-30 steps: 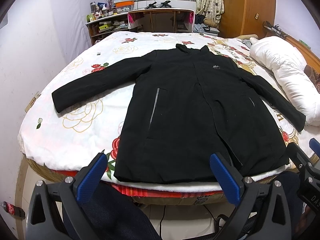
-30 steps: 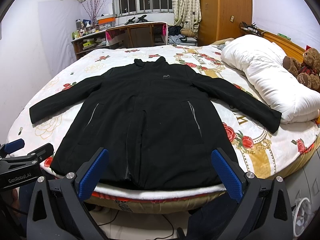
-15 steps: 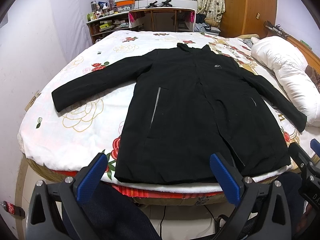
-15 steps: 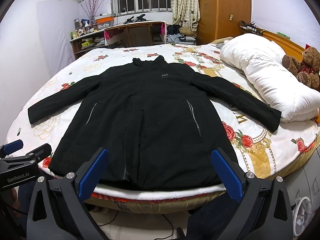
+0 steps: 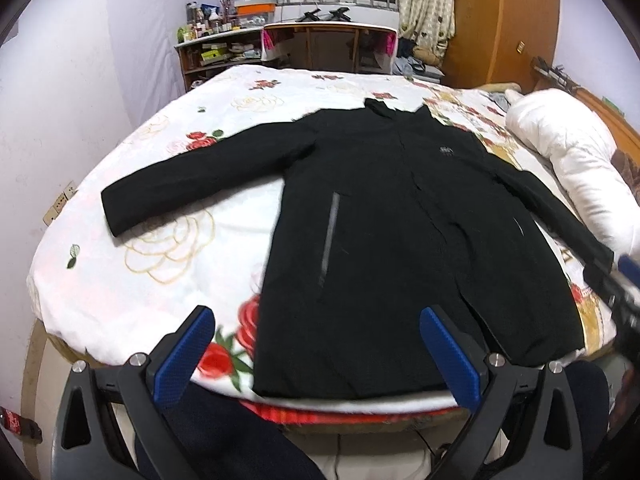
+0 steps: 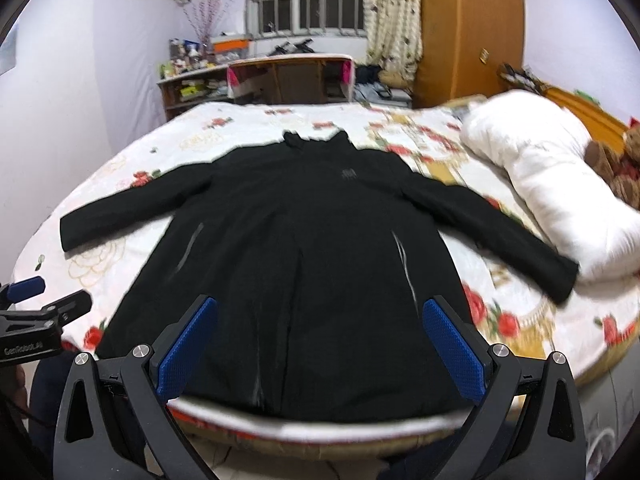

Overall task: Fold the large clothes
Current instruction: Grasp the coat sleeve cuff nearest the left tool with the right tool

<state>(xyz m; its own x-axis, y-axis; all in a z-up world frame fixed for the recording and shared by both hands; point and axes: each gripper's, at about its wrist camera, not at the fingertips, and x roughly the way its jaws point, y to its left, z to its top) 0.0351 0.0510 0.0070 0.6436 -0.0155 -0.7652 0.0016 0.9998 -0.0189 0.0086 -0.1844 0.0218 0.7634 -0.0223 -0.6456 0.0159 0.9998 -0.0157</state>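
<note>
A large black coat (image 5: 384, 216) lies flat and face up on the bed, both sleeves spread out, collar at the far end and hem at the near edge. It also fills the right wrist view (image 6: 312, 240). My left gripper (image 5: 316, 352) is open and empty, just above the hem's left half. My right gripper (image 6: 320, 348) is open and empty, just above the hem's middle. Each gripper shows at the edge of the other's view: the right one (image 5: 616, 284), the left one (image 6: 36, 320).
The bed has a white quilt with a rose print (image 5: 168, 240). A rolled white duvet (image 6: 560, 196) lies along the right side next to a teddy bear (image 6: 616, 168). A desk and shelves (image 5: 280, 48) stand beyond the far end, a wooden wardrobe (image 6: 468, 32) at the right.
Both grippers have moved forward and up toward the coat's hem, and the views are now motion-blurred. The coat has not moved. Both jaws stay open.
</note>
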